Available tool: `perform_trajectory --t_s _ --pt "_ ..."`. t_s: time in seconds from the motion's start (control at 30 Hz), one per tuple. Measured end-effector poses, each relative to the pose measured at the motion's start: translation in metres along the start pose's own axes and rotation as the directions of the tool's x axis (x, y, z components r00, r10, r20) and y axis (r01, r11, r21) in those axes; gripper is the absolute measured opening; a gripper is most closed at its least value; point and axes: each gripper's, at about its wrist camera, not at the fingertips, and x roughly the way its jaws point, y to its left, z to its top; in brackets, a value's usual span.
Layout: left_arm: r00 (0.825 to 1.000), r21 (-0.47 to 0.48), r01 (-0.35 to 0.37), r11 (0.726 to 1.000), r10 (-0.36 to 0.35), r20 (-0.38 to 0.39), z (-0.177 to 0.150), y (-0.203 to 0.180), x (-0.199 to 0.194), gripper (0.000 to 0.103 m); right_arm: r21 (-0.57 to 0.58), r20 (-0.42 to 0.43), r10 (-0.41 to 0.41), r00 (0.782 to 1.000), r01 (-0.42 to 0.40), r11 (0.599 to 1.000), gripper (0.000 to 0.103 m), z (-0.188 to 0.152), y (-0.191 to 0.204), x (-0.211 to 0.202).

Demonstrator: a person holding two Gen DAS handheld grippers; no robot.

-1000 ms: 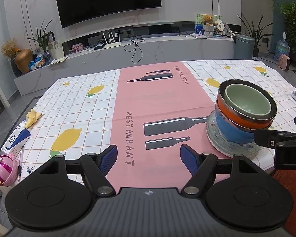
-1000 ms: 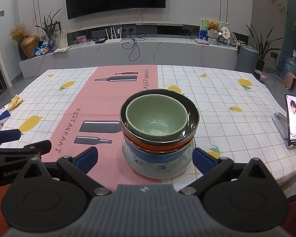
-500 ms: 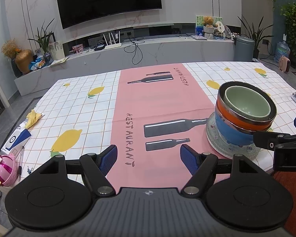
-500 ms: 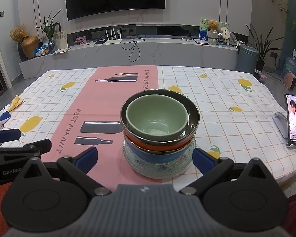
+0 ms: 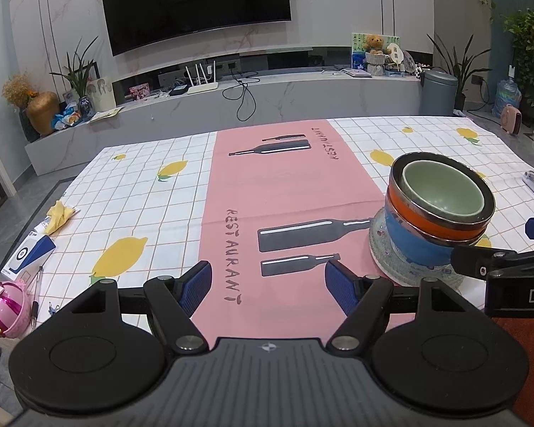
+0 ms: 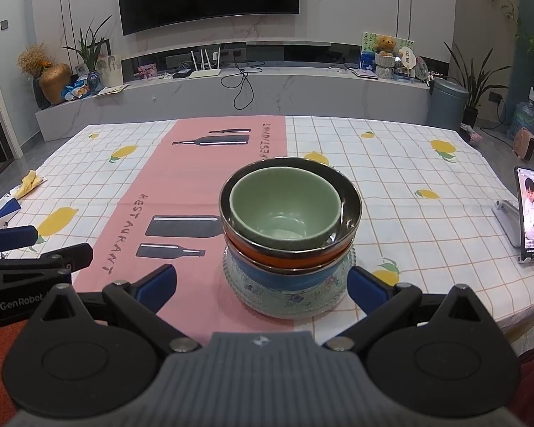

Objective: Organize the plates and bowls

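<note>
A stack of dishes point(image 6: 290, 245) is seen on the tablecloth point(image 6: 402, 163), near the front edge of the table. At the bottom is a clear glass plate point(image 6: 295, 300) with a bumpy rim. A blue bowl point(image 6: 288, 277) is set on it, then an orange bowl point(image 6: 292, 258) with a shiny metal rim. A green bowl point(image 6: 284, 213) is nested inside at the top, pushed a little to the left side of the metal rim.

The right gripper point(image 6: 261, 284) is held just in front of the stack. Its blue pads are spread wide apart, one on each side of the glass plate, and nothing is clamped. The pads are not seen to touch the plate.

The left gripper point(image 5: 268, 284) is held over the pink strip of the cloth, to the left of the stack. Its jaws are wide apart too, and nothing is held between them.

A phone point(image 6: 530, 219) is propped on a stand at the right side of the table. A pink ball point(image 5: 5, 311) and a pen point(image 5: 37, 297) are seen at the left edge.
</note>
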Motion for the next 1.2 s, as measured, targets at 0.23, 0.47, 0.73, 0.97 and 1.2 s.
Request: perform_trajectory --t_s 0.23,0.47,0.73,0.97,1.2 --pt "1.0 0.0 -0.004 1.0 0.004 0.006 0.0004 0.0002 -0.0013 0.085 0.004 -0.004 -0.001 1.0 0.001 1.0 0.1 -0.0008 -0.0009 0.0016" --pt "1.0 0.001 -0.003 1.0 0.003 0.006 0.0001 0.0004 -0.001 0.085 0.005 -0.008 0.001 1.0 -0.001 1.0 0.1 -0.0017 -0.0015 0.0027" --pt "1.0 0.003 -0.004 1.0 0.004 0.006 0.0001 0.0003 -0.0016 0.085 0.002 -0.03 0.003 1.0 -0.003 1.0 0.1 -0.0047 -0.0014 0.007" --pt "1.0 0.004 -0.001 1.0 0.001 0.007 -0.0007 0.0007 -0.0015 0.085 0.001 -0.031 0.003 1.0 -0.003 1.0 0.1 -0.0048 -0.0009 0.0068" --pt "1.0 0.01 0.004 1.0 -0.004 0.009 -0.0019 0.0015 -0.0003 0.085 -0.001 -0.037 0.005 0.999 -0.005 1.0 0.1 -0.0056 0.0002 0.0091"
